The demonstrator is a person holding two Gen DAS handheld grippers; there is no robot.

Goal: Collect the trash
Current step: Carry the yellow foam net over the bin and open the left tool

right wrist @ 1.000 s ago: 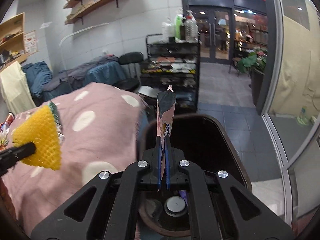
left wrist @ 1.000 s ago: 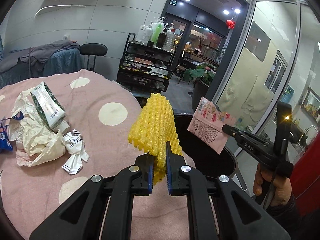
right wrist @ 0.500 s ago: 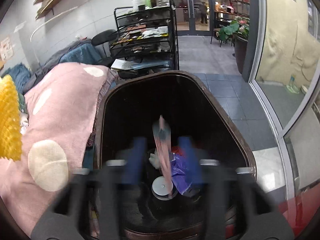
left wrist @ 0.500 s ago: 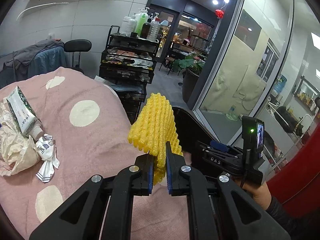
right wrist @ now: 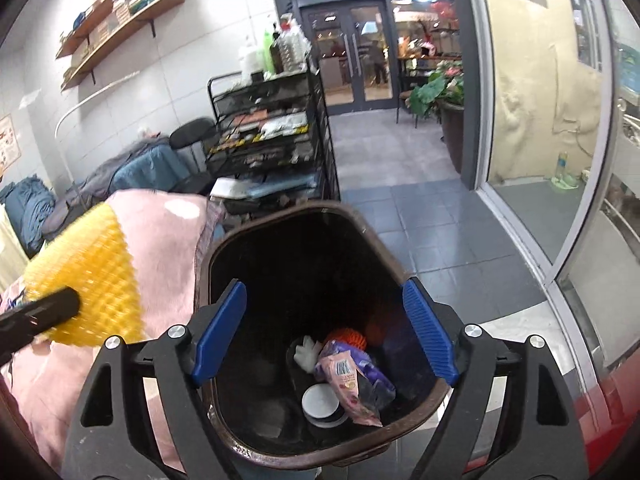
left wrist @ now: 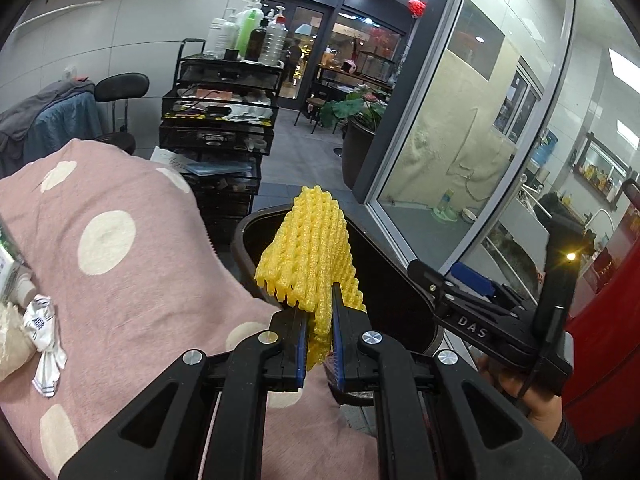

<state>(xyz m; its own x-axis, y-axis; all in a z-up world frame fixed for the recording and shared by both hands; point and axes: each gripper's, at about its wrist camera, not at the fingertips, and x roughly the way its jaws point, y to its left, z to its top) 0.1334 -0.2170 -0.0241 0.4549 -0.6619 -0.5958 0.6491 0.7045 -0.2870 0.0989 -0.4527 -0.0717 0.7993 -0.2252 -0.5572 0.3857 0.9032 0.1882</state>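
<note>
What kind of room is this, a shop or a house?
Probably a small shop or salon: a black wire trolley topped with pump bottles, glass double doors onto a lit walkway, wooden wall shelves.

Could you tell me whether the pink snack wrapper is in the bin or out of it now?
In. The pink snack wrapper lies at the bottom of the brown bin among other trash, below the right gripper, whose jaws have just opened, empty.

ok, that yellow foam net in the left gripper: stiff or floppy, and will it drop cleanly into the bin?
Likely soft but springy: the yellow foam net stands up above the shut left gripper without drooping. Probably very light, being open mesh. It may drift or snag rather than fall straight into the trash bin.
</note>
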